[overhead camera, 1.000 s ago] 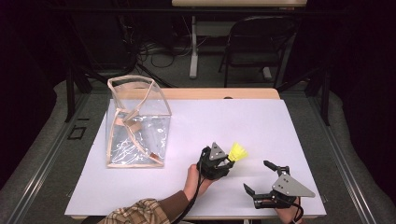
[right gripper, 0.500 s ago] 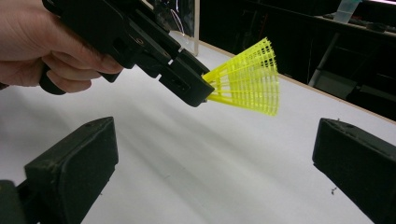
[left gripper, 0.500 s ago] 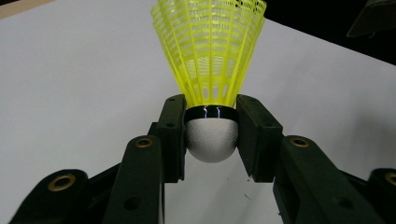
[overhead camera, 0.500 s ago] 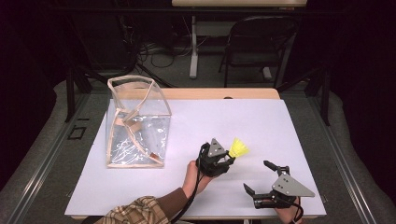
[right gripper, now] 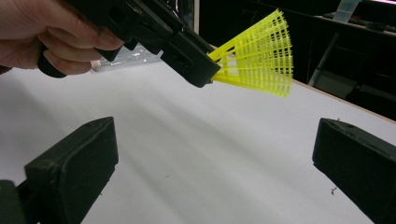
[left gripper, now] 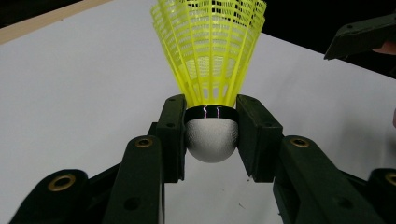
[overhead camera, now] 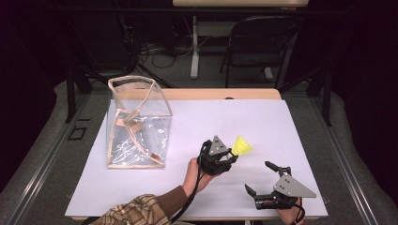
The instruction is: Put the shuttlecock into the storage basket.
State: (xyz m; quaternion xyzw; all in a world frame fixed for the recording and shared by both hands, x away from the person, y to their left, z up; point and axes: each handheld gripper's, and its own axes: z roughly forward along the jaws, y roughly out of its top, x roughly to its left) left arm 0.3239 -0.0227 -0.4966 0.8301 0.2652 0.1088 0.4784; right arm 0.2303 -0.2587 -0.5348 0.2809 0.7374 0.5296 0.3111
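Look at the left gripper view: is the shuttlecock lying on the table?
No, the left gripper holds the shuttlecock by its white tip, above the table.

One yellow shuttlecock, one clear plastic bag at ten o'clock, two grippers, left and right, one folding chair at twelve.

The high view looks forward and down on my worktop from above my side. My left claw's camera sits close behind a shuttlecock. My right claw's camera looks low across the worktop. All three views share that shuttlecock and the white surface under it.
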